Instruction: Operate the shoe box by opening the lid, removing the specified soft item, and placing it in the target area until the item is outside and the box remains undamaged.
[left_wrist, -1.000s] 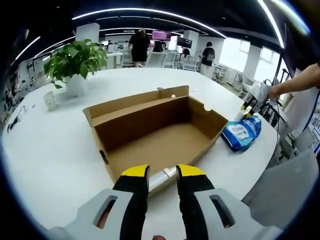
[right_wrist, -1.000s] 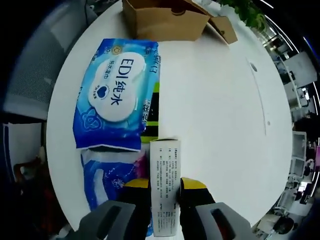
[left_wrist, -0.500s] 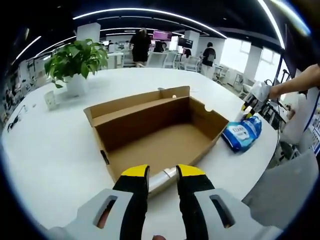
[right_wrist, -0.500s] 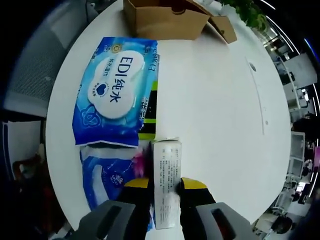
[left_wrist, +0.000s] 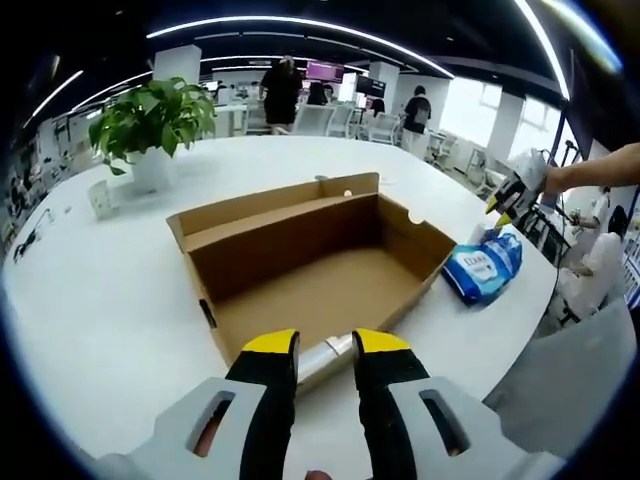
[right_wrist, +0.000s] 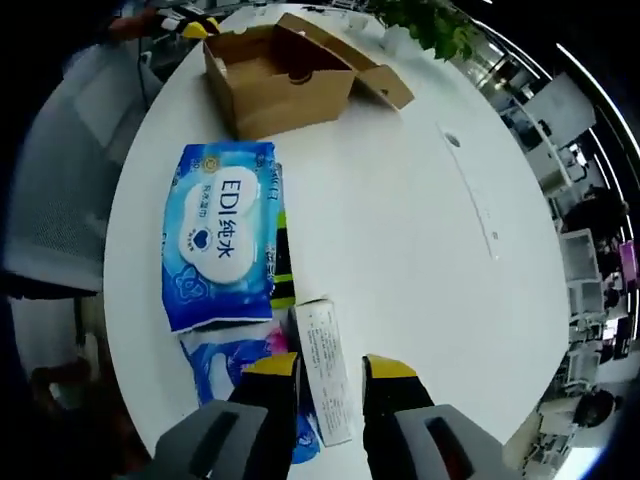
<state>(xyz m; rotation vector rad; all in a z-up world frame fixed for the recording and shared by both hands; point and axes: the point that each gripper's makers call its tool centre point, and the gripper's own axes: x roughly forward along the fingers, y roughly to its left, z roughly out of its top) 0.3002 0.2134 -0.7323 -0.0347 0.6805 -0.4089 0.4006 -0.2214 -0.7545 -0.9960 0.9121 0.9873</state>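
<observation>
In the left gripper view the left gripper (left_wrist: 325, 345) sits low over the white tabletop (left_wrist: 110, 300), its yellow-tipped jaws clamped on a small silvery cylinder (left_wrist: 325, 358) that lies just beside the near wall of the open cardboard shoe box (left_wrist: 310, 265). The box stands with its lid folded back on the far side and its inside bare. To the right of the box, close to the tabletop's edge, lies a blue pack of wet wipes (left_wrist: 485, 265), and above it the right gripper (left_wrist: 512, 195) hangs in the air, held by a person's arm (left_wrist: 600, 165) coming in from the right. A potted plant (left_wrist: 152, 125) stands on the far left of the tabletop, and people stand in the office behind it. In the right gripper view the right gripper (right_wrist: 330, 365) looks down from above; its jaws are apart, and a small white carton (right_wrist: 322, 370) lies on the tabletop (right_wrist: 400, 220) between and beyond them, apparently not touched by either jaw. Left of the carton are the wet wipes (right_wrist: 220, 245), resting partly on a second blue pack (right_wrist: 235, 365). The shoe box (right_wrist: 275, 80) stands well apart at the top.
</observation>
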